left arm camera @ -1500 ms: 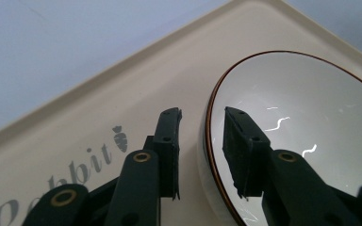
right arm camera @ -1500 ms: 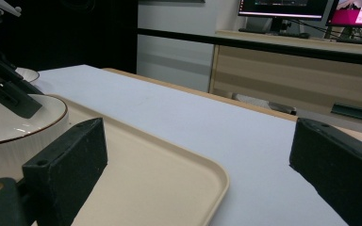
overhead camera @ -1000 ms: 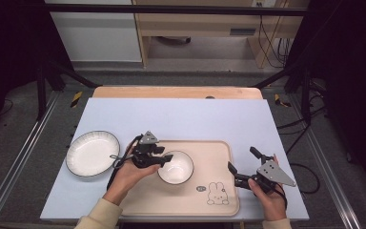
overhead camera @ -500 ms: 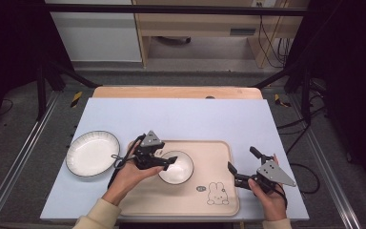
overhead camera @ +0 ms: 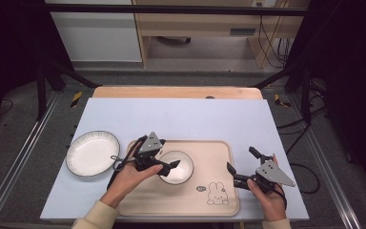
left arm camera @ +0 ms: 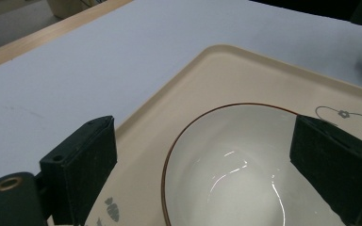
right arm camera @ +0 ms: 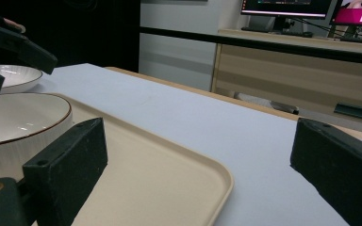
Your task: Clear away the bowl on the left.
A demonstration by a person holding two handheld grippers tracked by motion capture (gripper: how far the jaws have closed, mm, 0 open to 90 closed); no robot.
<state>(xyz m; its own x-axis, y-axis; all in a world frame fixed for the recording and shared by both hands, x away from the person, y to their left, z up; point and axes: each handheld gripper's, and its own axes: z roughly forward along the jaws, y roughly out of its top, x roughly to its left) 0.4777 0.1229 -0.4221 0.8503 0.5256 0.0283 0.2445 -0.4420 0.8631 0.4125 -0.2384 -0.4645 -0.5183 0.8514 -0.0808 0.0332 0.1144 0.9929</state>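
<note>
High view: bowl sits on beige tray, tray on bench. Left claw spread wide over bowl's near rim, not touching. Right claw spread, empty, beside tray's right edge. Plate left of tray.

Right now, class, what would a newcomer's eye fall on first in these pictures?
First, the white bowl with a brown rim, sitting on the beige tray with a rabbit drawing. The left gripper hovers open over the bowl's left edge. A white plate lies on the table left of the tray, and the right gripper waits open at the tray's right edge.
</note>
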